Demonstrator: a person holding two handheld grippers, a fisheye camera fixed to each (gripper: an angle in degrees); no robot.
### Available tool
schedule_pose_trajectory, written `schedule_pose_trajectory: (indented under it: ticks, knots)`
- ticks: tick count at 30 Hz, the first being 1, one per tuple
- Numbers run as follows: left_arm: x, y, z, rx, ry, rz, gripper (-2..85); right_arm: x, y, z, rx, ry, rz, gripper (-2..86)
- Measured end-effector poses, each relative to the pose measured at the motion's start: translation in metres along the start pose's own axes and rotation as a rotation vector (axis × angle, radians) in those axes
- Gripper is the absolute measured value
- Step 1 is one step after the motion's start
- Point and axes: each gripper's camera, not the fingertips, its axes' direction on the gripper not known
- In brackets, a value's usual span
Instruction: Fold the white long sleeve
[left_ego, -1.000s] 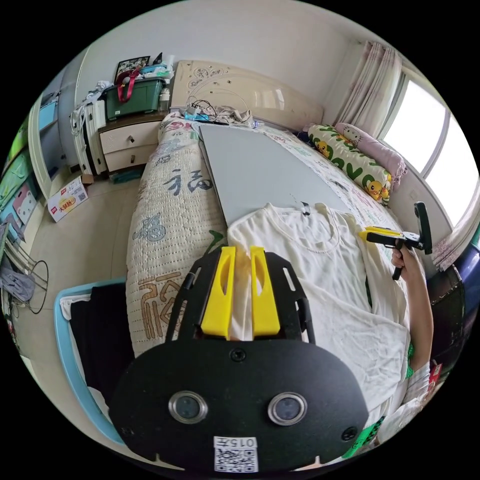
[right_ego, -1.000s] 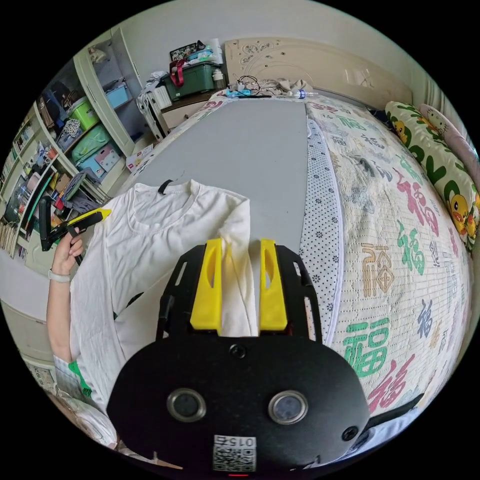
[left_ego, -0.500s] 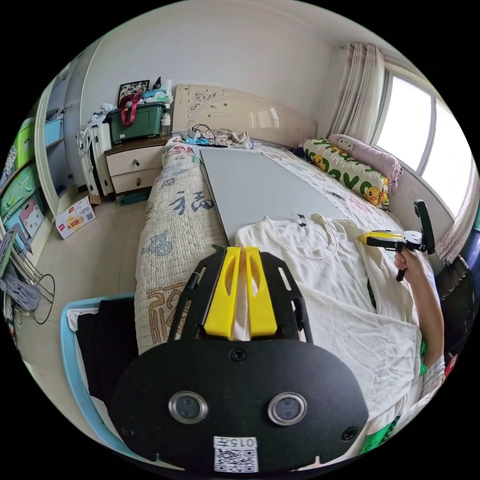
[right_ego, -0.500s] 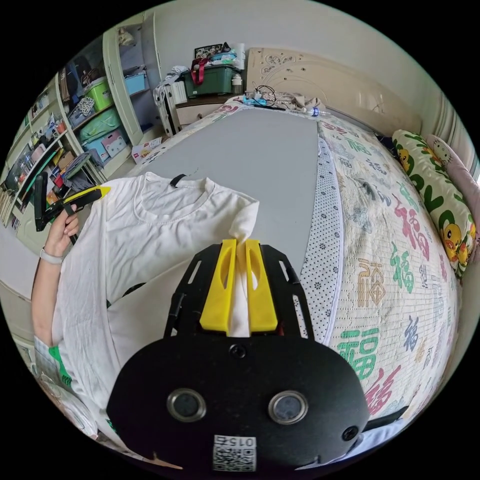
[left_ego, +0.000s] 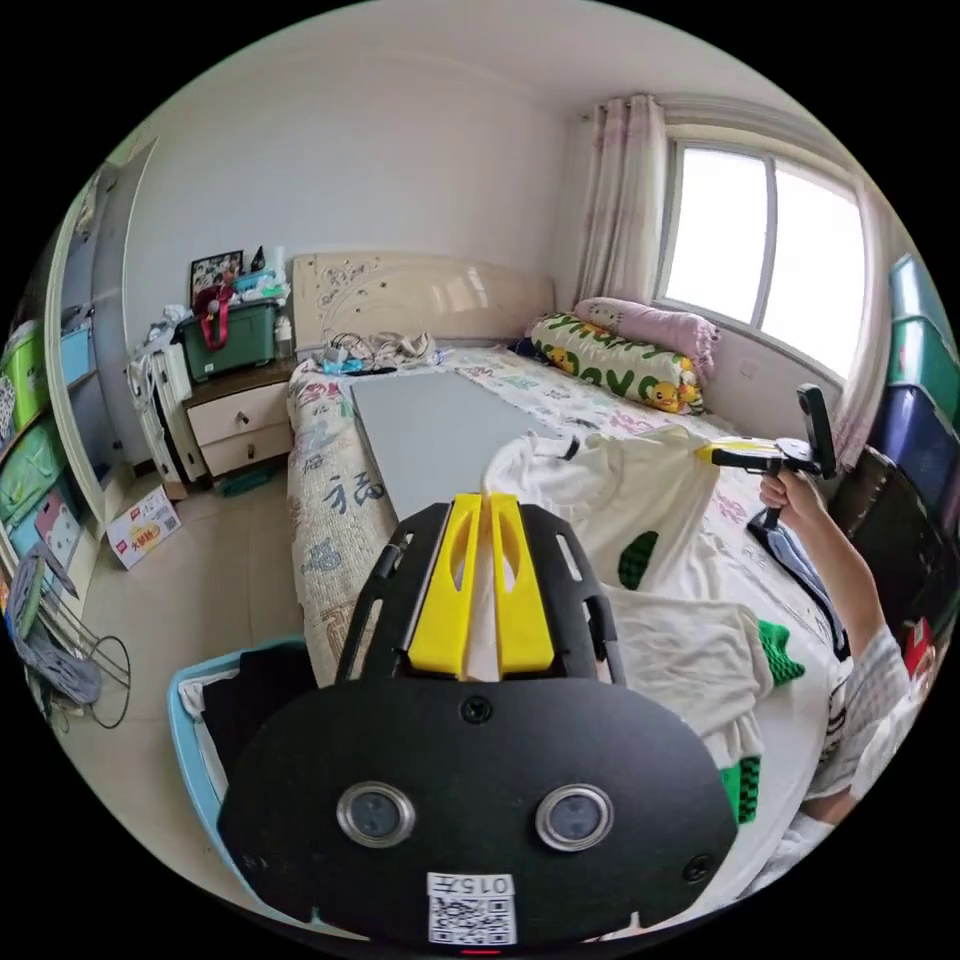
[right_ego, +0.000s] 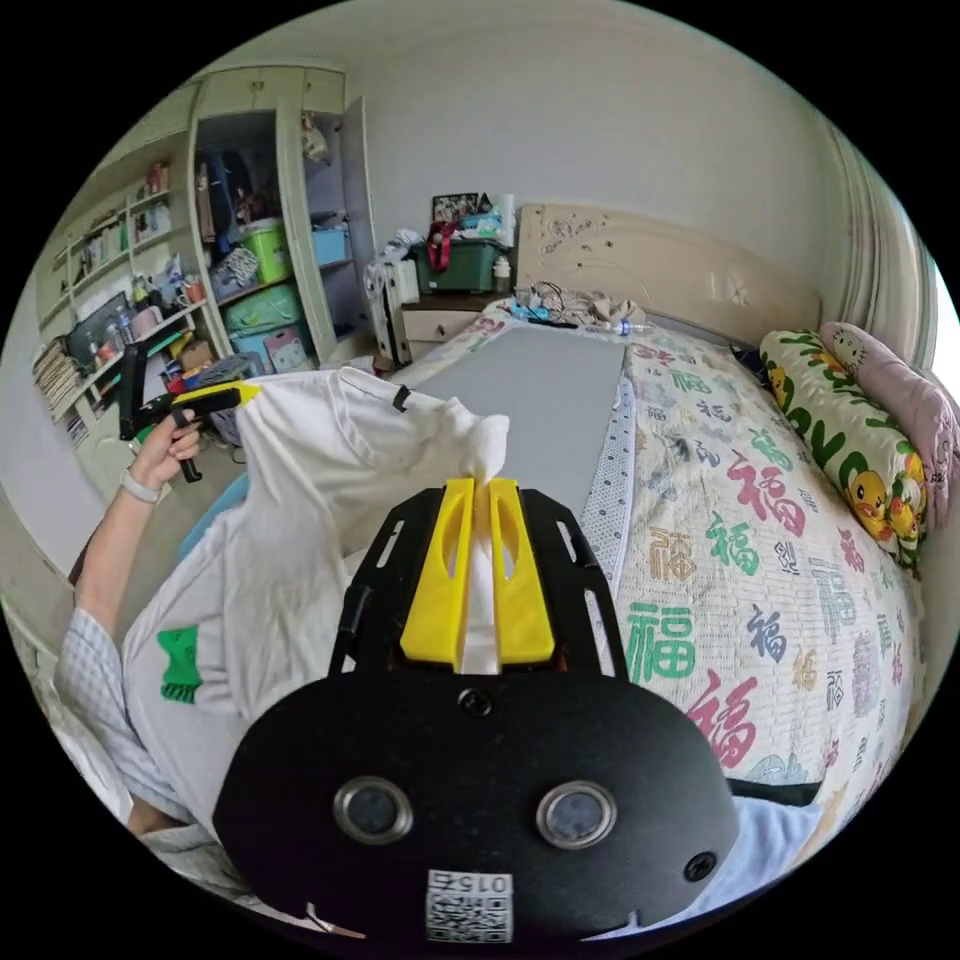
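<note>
Shirt (right_ego: 300, 500) hangs stretched between left tongs (left_ego: 482, 505) and right tongs (right_ego: 478, 490), each clamped on a shoulder, grey board (right_ego: 540, 385) straight ahead on the bed (right_ego: 760, 560).

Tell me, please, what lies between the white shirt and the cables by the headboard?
In the right gripper view, the grey board fills that stretch, bare, running from the lifted white shirt to the cables by the headboard.

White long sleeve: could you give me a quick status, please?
Left gripper, right gripper: both shut on the white long sleeve. Garment raised above the grey board. Nothing in the way.
</note>
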Motion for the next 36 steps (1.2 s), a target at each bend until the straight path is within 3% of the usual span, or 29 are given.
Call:
schedule_pose_trajectory:
  ticks: [5, 8, 12, 14, 22, 26, 28, 30, 32, 36]
  knots:
    - [0.121, 0.104, -0.205, 0.174, 0.083, 0.218, 0.8, -0.042, 0.153, -0.122, 0.072, -0.165, -0.194, 2.1]
    - [0.179, 0.204, -0.265, 0.132, 0.069, 0.367, 0.8, -0.050, 0.245, -0.137, 0.028, -0.228, -0.215, 2.5]
    - [0.191, 0.284, -0.292, 0.069, 0.133, 0.340, 0.8, -0.034, 0.295, -0.130, -0.131, -0.313, -0.210, 2.7]
    - [0.176, 0.300, -0.304, 0.075, 0.169, 0.270, 0.7, -0.025, 0.310, -0.133, -0.170, -0.394, -0.238, 1.8]
    - [0.152, 0.268, -0.321, 0.126, 0.149, 0.289, 0.8, -0.019, 0.317, -0.139, -0.179, -0.363, -0.261, -0.6]
    - [0.117, 0.260, -0.300, -0.030, 0.157, 0.307, 1.4, -0.013, 0.328, -0.123, -0.300, -0.355, -0.224, -0.1]
    - [0.089, 0.261, -0.302, -0.025, 0.179, 0.289, 2.0, 0.003, 0.329, -0.125, -0.252, -0.349, -0.138, 1.7]
    - [0.050, 0.253, -0.317, 0.081, 0.171, 0.206, 2.6, 0.024, 0.324, -0.129, -0.170, -0.352, -0.037, 5.1]
    - [-0.016, 0.226, -0.328, 0.211, 0.107, -0.008, 4.2, 0.040, 0.308, -0.122, -0.106, -0.298, 0.062, 8.5]
    - [-0.105, 0.171, -0.279, 0.205, 0.061, -0.230, 8.8, 0.045, 0.269, -0.083, -0.070, -0.277, 0.164, 12.4]
